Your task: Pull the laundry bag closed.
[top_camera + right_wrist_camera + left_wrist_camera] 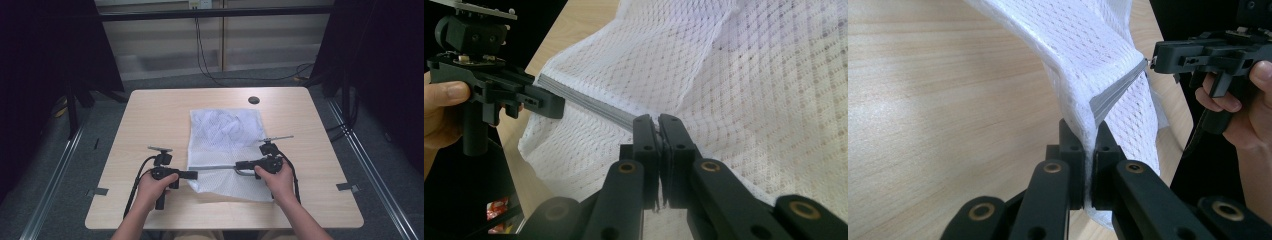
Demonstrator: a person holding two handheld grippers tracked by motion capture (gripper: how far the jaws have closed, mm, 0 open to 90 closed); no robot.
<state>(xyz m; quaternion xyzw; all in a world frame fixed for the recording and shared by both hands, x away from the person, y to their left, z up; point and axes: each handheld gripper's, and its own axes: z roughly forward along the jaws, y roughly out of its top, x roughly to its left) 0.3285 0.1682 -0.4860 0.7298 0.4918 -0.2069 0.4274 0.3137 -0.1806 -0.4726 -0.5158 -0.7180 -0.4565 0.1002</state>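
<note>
A white mesh laundry bag [225, 145] lies on the wooden table [150, 115], its near end raised. A grey zipper band [215, 168] runs along that raised edge, pulled taut between the two grippers. My left gripper [194, 175] is shut on the bag's left end, seen close up as the left gripper [1090, 131] pinching mesh and grey band [1115, 92]. My right gripper [239, 164] is shut on the band's right end; in its own view the right gripper [658, 120] clamps the band [589, 104] over the mesh [764, 90].
A small round black cap [254, 100] sits in the table near its far edge. Cables [210, 75] trail across the grey floor behind the table. Dark curtains stand at both sides, with metal rails [50, 190] along the floor.
</note>
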